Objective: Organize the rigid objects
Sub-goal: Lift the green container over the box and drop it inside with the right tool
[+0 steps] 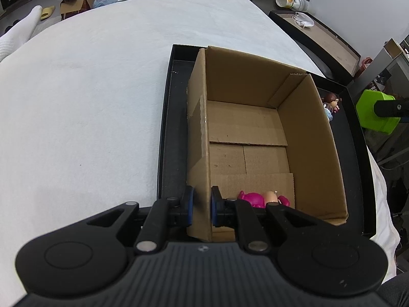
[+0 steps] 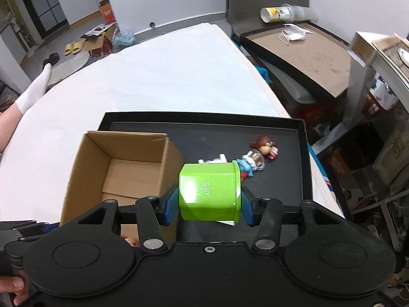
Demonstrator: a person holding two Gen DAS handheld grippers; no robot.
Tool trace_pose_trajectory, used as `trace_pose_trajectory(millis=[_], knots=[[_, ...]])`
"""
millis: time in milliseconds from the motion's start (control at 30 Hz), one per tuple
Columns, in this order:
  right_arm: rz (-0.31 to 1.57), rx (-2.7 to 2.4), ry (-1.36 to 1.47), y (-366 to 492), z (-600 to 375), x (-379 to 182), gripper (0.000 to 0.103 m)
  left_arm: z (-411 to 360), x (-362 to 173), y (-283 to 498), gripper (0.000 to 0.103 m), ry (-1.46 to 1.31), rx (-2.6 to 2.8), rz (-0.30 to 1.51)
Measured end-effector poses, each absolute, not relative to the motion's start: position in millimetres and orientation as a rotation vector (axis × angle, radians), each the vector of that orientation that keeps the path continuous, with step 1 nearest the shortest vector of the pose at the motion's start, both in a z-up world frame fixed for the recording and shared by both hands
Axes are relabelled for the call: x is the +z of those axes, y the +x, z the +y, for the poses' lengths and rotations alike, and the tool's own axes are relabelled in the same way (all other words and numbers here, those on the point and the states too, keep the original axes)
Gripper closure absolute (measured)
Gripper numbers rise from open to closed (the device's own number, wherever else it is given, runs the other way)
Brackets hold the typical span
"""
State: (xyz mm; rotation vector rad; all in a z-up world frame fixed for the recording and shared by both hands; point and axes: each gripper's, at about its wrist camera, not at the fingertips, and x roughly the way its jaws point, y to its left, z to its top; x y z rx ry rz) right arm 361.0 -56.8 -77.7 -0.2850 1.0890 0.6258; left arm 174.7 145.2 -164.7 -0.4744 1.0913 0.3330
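Observation:
An open cardboard box (image 1: 255, 133) stands in a black tray (image 1: 173, 117) on a white bed. My left gripper (image 1: 202, 204) is shut on the box's near left wall. A pink toy figure (image 1: 258, 198) lies inside at the near end. My right gripper (image 2: 209, 204) is shut on a green container (image 2: 211, 192), held above the tray (image 2: 281, 186) just right of the box (image 2: 122, 168). The same green container (image 1: 375, 112) shows at the right edge of the left wrist view. A brown-haired doll (image 2: 263, 148) and a blue-dressed figure (image 2: 246, 166) lie in the tray beyond it.
A white piece (image 2: 214, 159) lies in the tray behind the container. A dark side table (image 2: 301, 56) with a mask and a paper cup (image 2: 271, 14) stands right of the bed. A person's sock-clad foot (image 2: 33, 92) rests at the left. Shelves and clutter fill the right side.

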Motion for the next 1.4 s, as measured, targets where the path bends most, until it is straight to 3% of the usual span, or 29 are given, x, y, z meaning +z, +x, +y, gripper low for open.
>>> trace_pose_trajectory(millis=[1300,1400], knots=[[1.149,0.815,-0.279,327.8,67.6,-88.0,0.054,153.0,-166.9,171.8,0.09,-0.505,0.306,1.088],[1.141,0.823,-0.239,329.2,66.9,-82.2,0.043,151.9,-167.0,171.5,0.09,-0.502,0.306,1.087]])
